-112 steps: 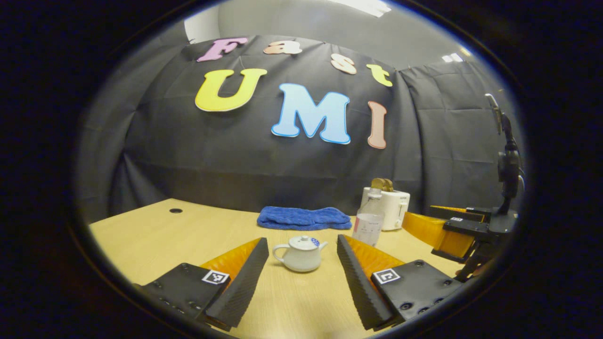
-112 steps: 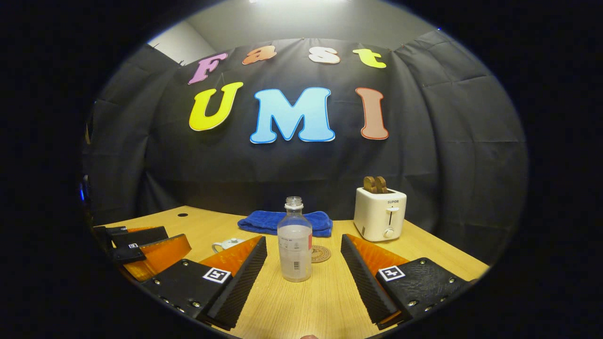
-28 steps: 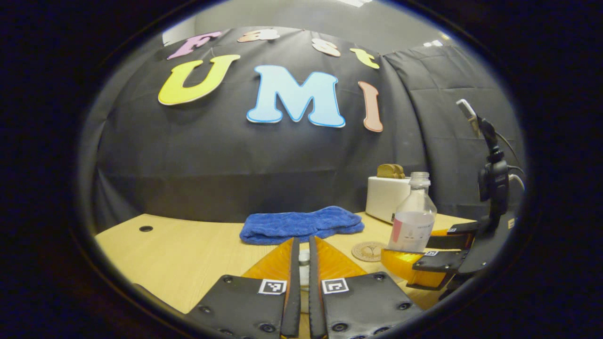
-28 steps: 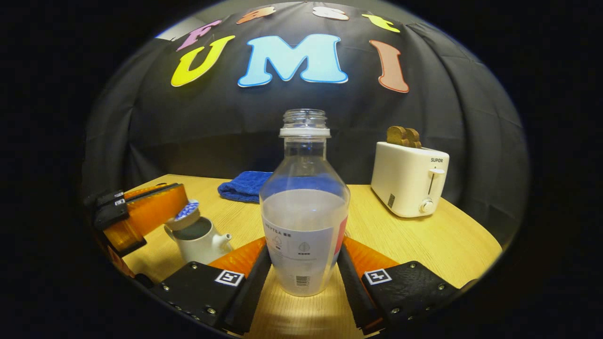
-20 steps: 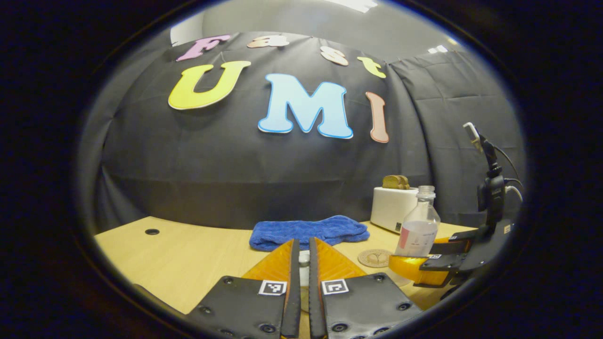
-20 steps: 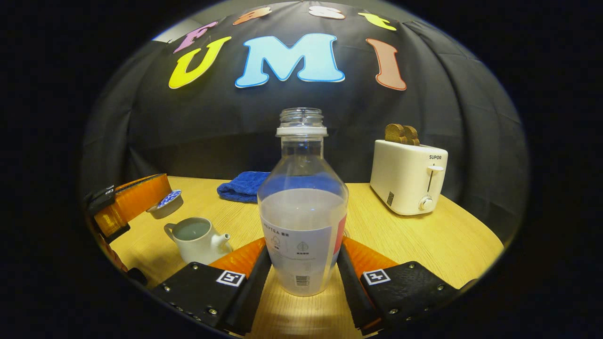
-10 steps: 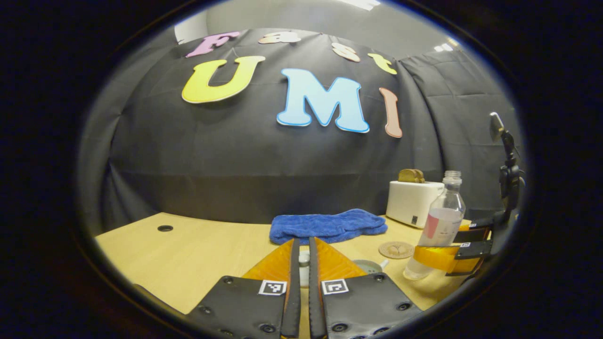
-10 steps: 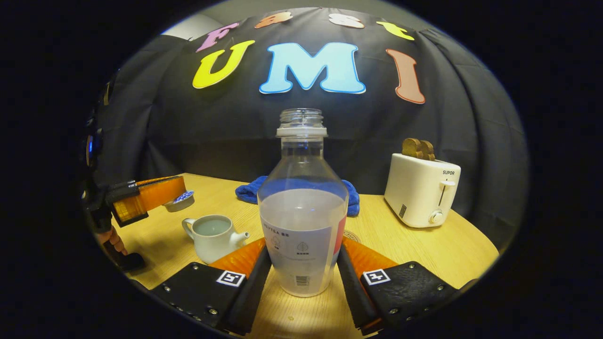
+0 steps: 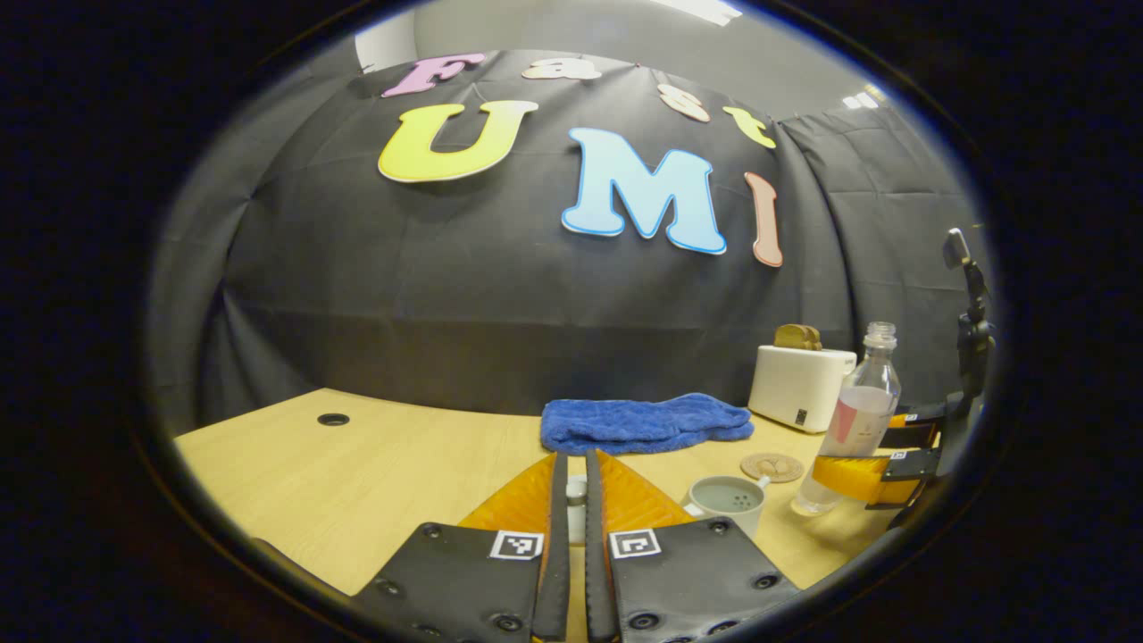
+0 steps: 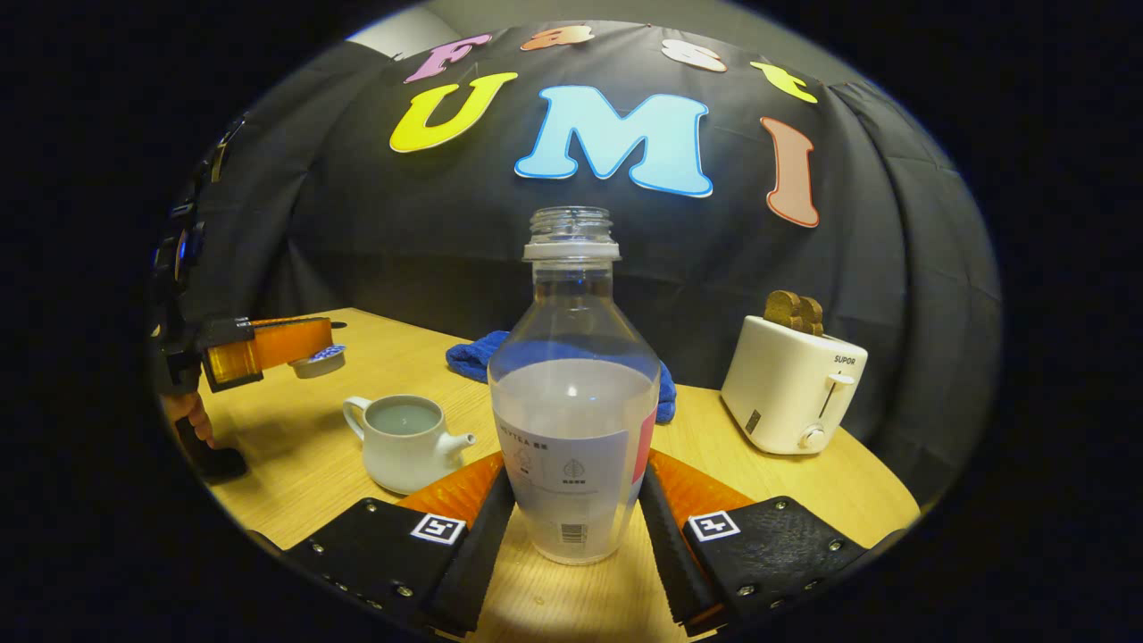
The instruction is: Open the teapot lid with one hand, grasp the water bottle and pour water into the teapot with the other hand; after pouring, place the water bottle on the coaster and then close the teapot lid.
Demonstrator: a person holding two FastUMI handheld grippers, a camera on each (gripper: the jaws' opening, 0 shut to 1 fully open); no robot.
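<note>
The white teapot (image 10: 406, 442) stands open on the wooden table, liquid showing inside; in the left gripper view the teapot (image 9: 725, 500) sits just right of my fingers. My left gripper (image 9: 571, 464) is shut on the knob of the lid (image 9: 576, 491). In the right gripper view the left gripper (image 10: 268, 344) holds the blue-patterned lid (image 10: 320, 360) in the air, left of the pot. My right gripper (image 10: 571, 487) is shut on the clear, uncapped water bottle (image 10: 571, 420), about half full. That bottle (image 9: 848, 420) leans slightly, right of the round coaster (image 9: 772, 466).
A white toaster (image 10: 790, 384) with bread in it stands at the back right. A folded blue towel (image 9: 645, 422) lies along the back of the table. A hand (image 10: 192, 420) grips the left gripper's handle near the table's left edge.
The left gripper has carried the lid up and off to the left of the teapot, leaving the pot open. The right gripper still holds the bottle and has shifted slightly nearer the pot.
</note>
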